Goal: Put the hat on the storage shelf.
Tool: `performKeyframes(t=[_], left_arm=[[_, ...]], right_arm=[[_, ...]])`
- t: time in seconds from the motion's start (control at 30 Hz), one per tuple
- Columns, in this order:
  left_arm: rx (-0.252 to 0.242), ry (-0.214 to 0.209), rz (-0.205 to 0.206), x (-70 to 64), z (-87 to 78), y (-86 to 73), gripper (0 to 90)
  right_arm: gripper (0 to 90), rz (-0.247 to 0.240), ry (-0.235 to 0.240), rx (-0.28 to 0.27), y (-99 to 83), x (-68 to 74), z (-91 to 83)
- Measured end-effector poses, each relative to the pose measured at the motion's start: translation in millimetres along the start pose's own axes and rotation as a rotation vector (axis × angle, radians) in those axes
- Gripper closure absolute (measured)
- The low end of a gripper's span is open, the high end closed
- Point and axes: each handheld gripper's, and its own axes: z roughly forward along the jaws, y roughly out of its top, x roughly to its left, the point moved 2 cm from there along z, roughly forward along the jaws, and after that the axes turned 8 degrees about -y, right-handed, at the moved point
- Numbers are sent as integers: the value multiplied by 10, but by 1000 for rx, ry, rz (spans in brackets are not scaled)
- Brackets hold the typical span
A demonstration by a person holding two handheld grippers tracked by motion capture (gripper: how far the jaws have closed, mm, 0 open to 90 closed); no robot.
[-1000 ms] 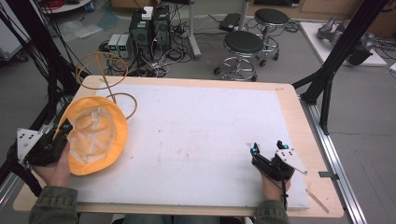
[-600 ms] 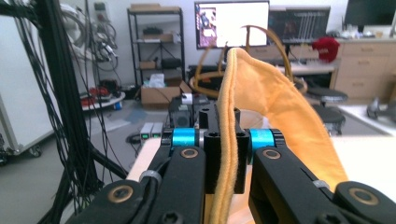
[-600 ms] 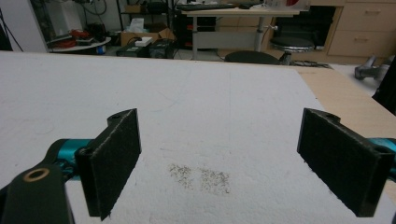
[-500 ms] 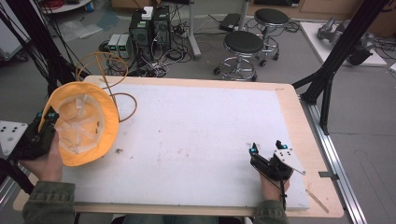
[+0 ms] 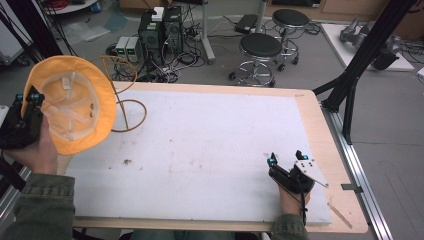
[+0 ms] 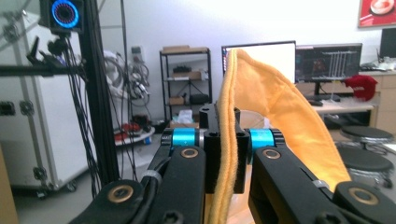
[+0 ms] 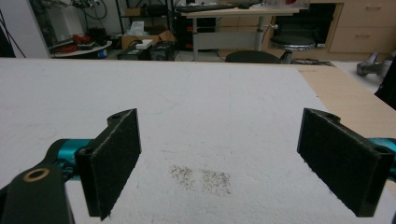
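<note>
An orange-yellow cloth hat [image 5: 70, 105] with pale inner straps is held up in the air past the table's left edge, its inside turned to the camera. My left gripper [image 5: 27, 100] is shut on its brim. In the left gripper view the hat's brim [image 6: 227, 140] runs up between the closed pads, and the hat [image 6: 280, 107] arches away to the right. My right gripper [image 5: 285, 158] rests low over the white mat [image 5: 210, 150] near the front right corner. It stands open [image 7: 219, 163], with nothing between its pads.
An orange cable [image 5: 125, 95] loops over the table's back left corner. The wooden table edge [image 5: 325, 130] borders the mat at the right. Black frame legs [image 5: 360, 65], two stools [image 5: 260, 47] and electronics boxes [image 5: 160, 30] stand on the floor beyond.
My left gripper has lifted the hat off the mat and carried it up and to the left, beyond the table's edge. The right gripper has stayed put.
</note>
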Motion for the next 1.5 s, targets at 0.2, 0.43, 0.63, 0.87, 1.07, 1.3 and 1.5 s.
performKeyframes(t=[0.2, 0.43, 0.63, 0.87, 1.07, 1.3, 1.5], left_arm=[[-13, 29, -1, 65, 133, 131, 883], [-26, 76, 15, 164, 296, 308, 883], [-37, 86, 13, 220, 424, 484, 883], [-41, 127, 50, 254, 622, 728, 882], [-17, 153, 99, 302, 850, 825, 882], [43, 211, 177, 383, 1148, 752, 882], [69, 259, 214, 488, 1266, 722, 883]], right_arm=[[124, 8, 2, 3, -1, 1, 18], [126, 18, 13, 6, 4, 31, 50], [130, -12, 21, -3, 14, 83, 64], [129, 1, 27, -10, 30, 102, 65], [129, 5, 36, -15, 33, 92, 67], [129, 14, 34, -11, 35, 95, 56], [129, 10, 31, -15, 36, 86, 59]])
